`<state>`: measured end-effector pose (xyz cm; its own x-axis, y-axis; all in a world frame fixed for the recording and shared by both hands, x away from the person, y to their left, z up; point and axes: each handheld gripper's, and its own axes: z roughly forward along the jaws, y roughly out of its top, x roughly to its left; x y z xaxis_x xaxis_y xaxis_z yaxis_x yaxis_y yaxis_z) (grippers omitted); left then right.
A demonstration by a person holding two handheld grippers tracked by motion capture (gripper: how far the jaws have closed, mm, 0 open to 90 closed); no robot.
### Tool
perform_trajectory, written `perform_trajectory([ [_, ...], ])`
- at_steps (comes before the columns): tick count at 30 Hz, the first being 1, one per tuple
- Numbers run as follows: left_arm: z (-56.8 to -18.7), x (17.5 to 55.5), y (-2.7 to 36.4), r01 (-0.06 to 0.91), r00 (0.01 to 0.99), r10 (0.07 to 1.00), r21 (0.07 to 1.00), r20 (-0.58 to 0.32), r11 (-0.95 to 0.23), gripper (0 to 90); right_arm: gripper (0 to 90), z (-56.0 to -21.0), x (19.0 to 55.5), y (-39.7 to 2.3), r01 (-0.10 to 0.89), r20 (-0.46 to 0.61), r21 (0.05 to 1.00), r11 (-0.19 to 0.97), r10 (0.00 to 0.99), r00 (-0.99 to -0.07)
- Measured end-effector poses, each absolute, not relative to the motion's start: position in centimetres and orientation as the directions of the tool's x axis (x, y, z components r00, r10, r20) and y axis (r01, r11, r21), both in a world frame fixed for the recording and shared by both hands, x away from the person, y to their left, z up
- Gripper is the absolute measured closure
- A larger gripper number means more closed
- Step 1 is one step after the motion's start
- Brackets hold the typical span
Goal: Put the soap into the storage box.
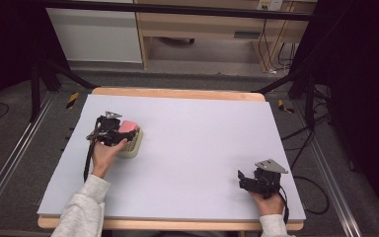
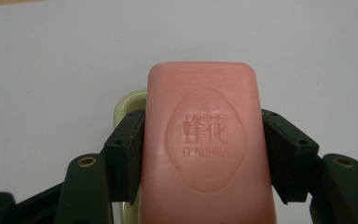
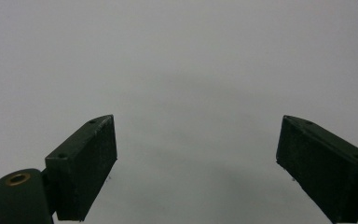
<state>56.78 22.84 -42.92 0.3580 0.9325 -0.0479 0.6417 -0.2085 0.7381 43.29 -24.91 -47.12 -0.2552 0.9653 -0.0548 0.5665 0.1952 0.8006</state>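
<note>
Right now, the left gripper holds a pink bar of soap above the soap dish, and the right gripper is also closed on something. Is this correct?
Not quite. The right gripper holds nothing: in the right gripper view its jaws stand wide apart over the bare table. The rest is right: the left gripper clamps the pink soap bar above the cream soap dish.

I see a pale lavender-grey rectangular mat [image 1: 202, 148] covering a light wooden table [image 1: 177, 93], whose edge shows along the far and near sides. Beyond it, at far left, stands a white flat-fronted cabinet [image 1: 96, 34]; to its right is a light wooden shelf unit [image 1: 202, 24] with cables [image 1: 271, 49] hanging at its right end. Black metal frame legs [image 1: 42, 74] stand on the grey floor [image 1: 10, 128] at both sides.
</note>
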Motion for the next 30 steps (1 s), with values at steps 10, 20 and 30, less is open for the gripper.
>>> perform_trajectory([
  [10, -44.0, 57.1, 22.6, 0.660, 0.360, 0.932, 0.716, -0.033, -0.230, 37.0, 12.3, -47.1, 43.3, -24.9, 0.568, -0.052, 0.800, 0.193, 0.966, -0.254],
  [20, -44.8, 57.3, 22.7, 0.673, 0.352, 0.936, 0.701, -0.025, -0.234, 37.0, 12.3, -47.1, 43.2, -24.9, 0.569, -0.051, 0.800, 0.192, 0.966, -0.255],
  [30, -45.1, 57.4, 22.7, 0.681, 0.351, 0.936, 0.692, -0.022, -0.239, 37.0, 12.3, -47.1, 43.2, -24.9, 0.569, -0.050, 0.800, 0.192, 0.966, -0.255],
])
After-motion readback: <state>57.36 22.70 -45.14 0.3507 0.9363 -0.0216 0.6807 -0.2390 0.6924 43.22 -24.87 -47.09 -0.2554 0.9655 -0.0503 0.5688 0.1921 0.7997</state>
